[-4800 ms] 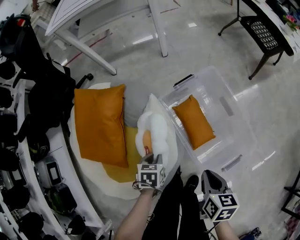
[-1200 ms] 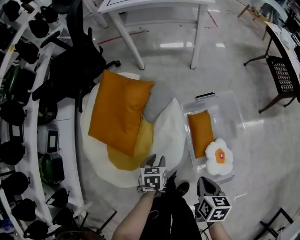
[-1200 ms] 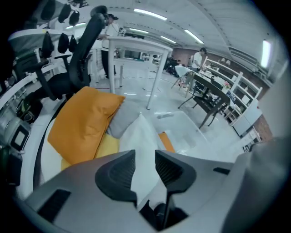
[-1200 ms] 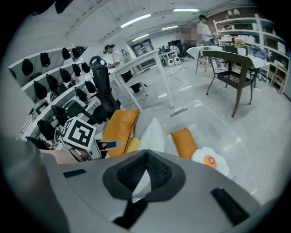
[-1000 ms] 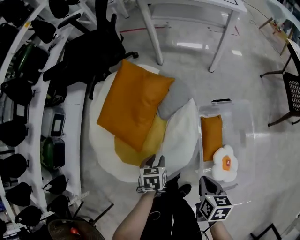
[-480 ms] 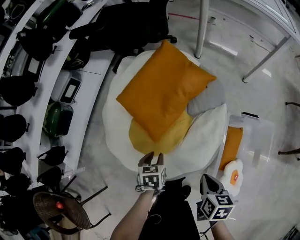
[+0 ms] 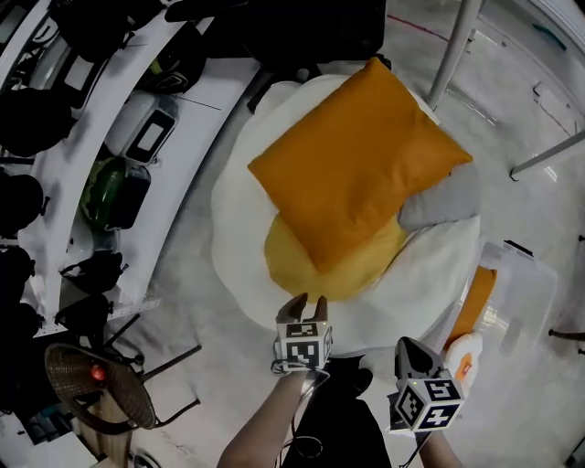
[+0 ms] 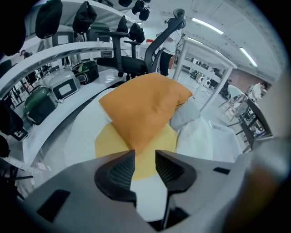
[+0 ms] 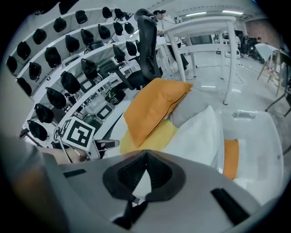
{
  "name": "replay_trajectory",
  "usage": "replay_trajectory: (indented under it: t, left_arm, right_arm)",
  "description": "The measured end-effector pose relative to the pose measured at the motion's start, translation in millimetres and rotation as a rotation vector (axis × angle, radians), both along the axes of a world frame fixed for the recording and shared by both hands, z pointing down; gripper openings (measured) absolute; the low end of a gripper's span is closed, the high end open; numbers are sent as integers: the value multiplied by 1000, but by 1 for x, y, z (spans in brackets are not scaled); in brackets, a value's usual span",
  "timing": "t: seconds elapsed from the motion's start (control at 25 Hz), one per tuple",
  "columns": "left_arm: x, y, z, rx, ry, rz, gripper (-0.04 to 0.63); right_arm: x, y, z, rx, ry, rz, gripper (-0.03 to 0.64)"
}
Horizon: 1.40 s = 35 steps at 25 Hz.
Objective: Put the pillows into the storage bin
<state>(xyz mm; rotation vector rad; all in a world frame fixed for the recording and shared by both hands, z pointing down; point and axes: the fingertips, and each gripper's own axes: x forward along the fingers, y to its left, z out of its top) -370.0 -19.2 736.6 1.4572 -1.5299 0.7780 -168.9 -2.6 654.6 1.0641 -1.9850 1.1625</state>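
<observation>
A large orange pillow [image 7: 361, 169] lies across a big fried-egg floor cushion [image 7: 242, 238], with a grey pillow [image 7: 443, 203] tucked under its right corner. The clear storage bin [image 7: 526, 274] at the right holds a small orange pillow [image 7: 475, 303] and a small egg pillow [image 7: 462, 358]. My left gripper [image 7: 307, 306] hovers open and empty at the cushion's near edge, pointing at the orange pillow [image 8: 141, 107]. My right gripper [image 7: 409, 347] is shut on nothing, near the bin's corner; in the right gripper view the bin [image 9: 259, 132] is to the right.
Curved white shelves [image 7: 119, 174] with black gear and cases run along the left. A black office chair [image 7: 302, 27] stands behind the cushion, white table legs [image 7: 452, 50] at the back right, and a round wire fan [image 7: 91, 384] at the lower left.
The view has swung left from the bin to the big cushion. Both grippers have moved that way and sunk lower. The small egg pillow, earlier in the left gripper, lies in the bin.
</observation>
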Motion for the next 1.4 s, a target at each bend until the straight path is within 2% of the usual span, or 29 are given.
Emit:
replay_trajectory:
  t: [0.2, 0.52, 0.8, 0.88, 0.96, 1.04, 1.24, 1.4]
  left_arm:
    - [-10, -7, 34, -22, -1, 2, 153]
    - [-16, -28, 104, -56, 44, -8, 193]
    - [-21, -51, 165, -108, 11, -27, 218]
    - [-25, -59, 165, -122, -22, -26, 202]
    - [-25, -66, 162, -124, -58, 12, 108]
    - [-22, -69, 155, -127, -84, 53, 68]
    - [-15, -66, 131, -122, -65, 91, 46]
    - [9, -56, 104, -100, -57, 212, 41]
  right_arm:
    - [-15, -5, 27, -18, 1, -33, 0]
    - [-35, -17, 72, -35, -7, -36, 0]
    - [-27, -31, 105, -37, 4, -18, 0]
    - [-20, -33, 109, -37, 11, -5, 0]
    - [-14, -33, 109, -40, 18, 3, 0]
    - [-9, -32, 105, -44, 27, 5, 0]
    - [-7, -30, 87, -36, 25, 19, 0]
    - [-14, -25, 66, -23, 11, 37, 0]
